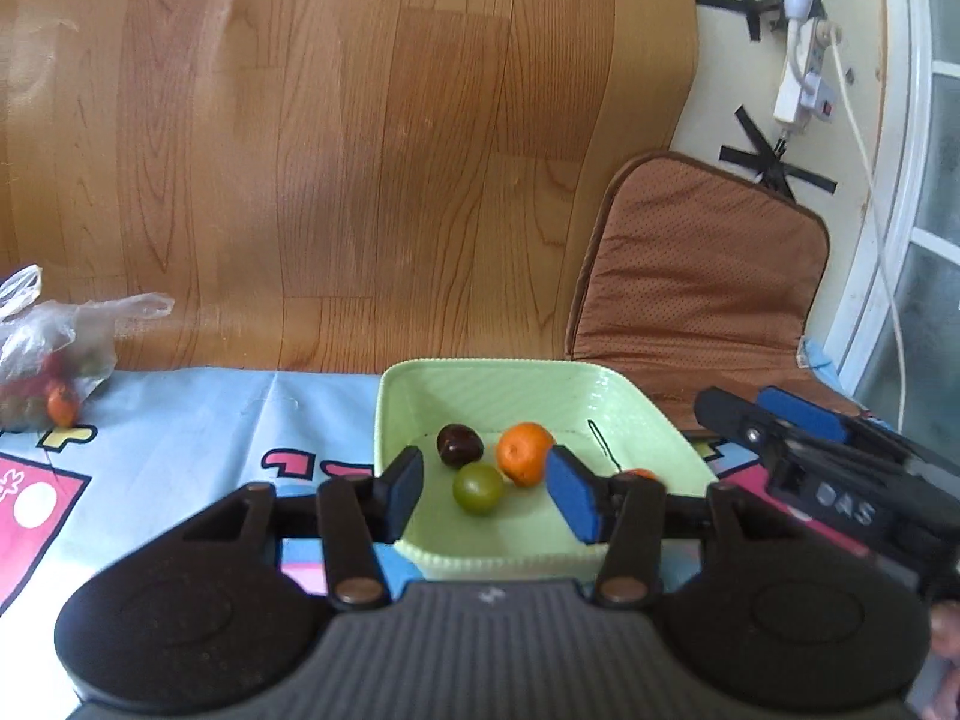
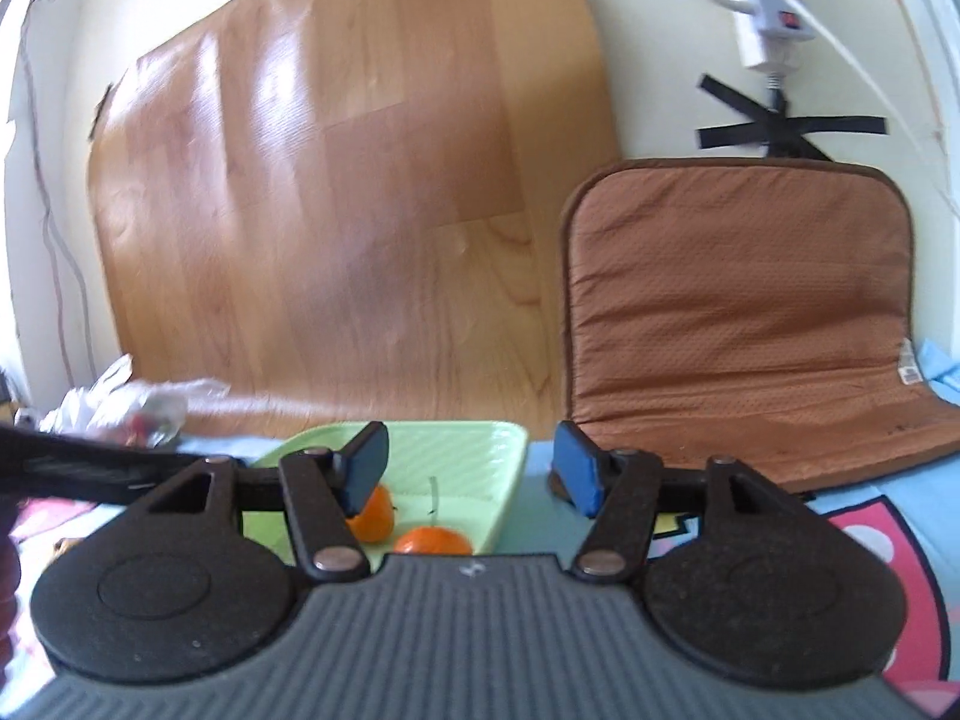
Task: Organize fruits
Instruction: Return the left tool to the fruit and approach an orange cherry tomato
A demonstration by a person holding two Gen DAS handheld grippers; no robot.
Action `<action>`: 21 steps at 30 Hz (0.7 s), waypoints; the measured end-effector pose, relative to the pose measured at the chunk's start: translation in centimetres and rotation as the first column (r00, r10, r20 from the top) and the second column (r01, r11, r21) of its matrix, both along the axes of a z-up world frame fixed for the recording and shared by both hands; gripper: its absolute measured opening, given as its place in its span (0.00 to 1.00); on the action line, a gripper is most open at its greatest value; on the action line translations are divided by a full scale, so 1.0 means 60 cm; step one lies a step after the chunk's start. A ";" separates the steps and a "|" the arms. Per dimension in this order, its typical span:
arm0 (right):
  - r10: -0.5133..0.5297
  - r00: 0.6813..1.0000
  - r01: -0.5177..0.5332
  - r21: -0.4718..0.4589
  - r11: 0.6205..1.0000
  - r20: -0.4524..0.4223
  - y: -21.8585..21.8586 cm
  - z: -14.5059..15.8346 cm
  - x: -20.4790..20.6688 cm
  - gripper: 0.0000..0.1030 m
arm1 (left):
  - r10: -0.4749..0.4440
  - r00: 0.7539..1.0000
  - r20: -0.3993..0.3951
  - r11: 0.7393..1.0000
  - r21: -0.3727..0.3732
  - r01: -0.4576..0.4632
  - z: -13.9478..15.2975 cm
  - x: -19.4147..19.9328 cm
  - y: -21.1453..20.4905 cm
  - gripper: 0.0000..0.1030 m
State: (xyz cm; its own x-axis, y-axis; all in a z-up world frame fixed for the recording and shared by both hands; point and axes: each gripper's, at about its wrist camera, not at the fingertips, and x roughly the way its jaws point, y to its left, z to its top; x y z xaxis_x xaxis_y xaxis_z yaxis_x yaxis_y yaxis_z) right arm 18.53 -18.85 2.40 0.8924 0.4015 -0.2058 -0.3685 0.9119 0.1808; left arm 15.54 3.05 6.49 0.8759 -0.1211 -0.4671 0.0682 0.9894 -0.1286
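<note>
A light green tray (image 1: 630, 396) sits on the patterned cloth. In it lie a dark plum (image 1: 459, 445), a green fruit (image 1: 478, 488), an orange (image 1: 525, 453) and a second orange (image 1: 641, 473) mostly hidden behind my finger. My left gripper (image 1: 486, 495) is open and empty, hovering over the tray's near side. In the right wrist view the tray (image 2: 480, 450) holds two oranges (image 2: 373, 517) (image 2: 433, 541). My right gripper (image 2: 471, 474) is open and empty over the tray's right edge; it also shows in the left wrist view (image 1: 798, 420).
A clear plastic bag of fruit (image 1: 48, 360) lies at the cloth's far left, also in the right wrist view (image 2: 132, 408). A brown seat cushion (image 1: 696, 276) lies on the floor past the tray. A white power strip (image 1: 804, 72) with cables is at the far right.
</note>
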 end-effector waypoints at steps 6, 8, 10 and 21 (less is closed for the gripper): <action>-0.062 0.994 0.071 0.098 0.993 -0.088 -0.031 -0.003 0.012 0.60 | 0.020 1.000 -0.008 1.000 -0.014 -0.020 -0.017 -0.116 0.042 0.46; -0.060 0.993 0.073 0.118 0.990 -0.106 -0.036 -0.001 0.003 0.54 | 0.030 0.999 -0.018 1.000 0.003 -0.030 -0.027 -0.145 0.048 0.45; -0.040 0.991 0.058 0.136 0.989 -0.128 -0.042 -0.003 -0.014 0.47 | 0.016 1.000 -0.019 1.000 0.000 -0.016 -0.031 -0.167 0.049 0.44; 0.204 0.955 -0.194 0.064 0.979 -0.217 -0.019 -0.037 -0.147 0.37 | -0.167 0.983 -0.080 0.978 -0.142 0.154 -0.061 -0.162 0.013 0.45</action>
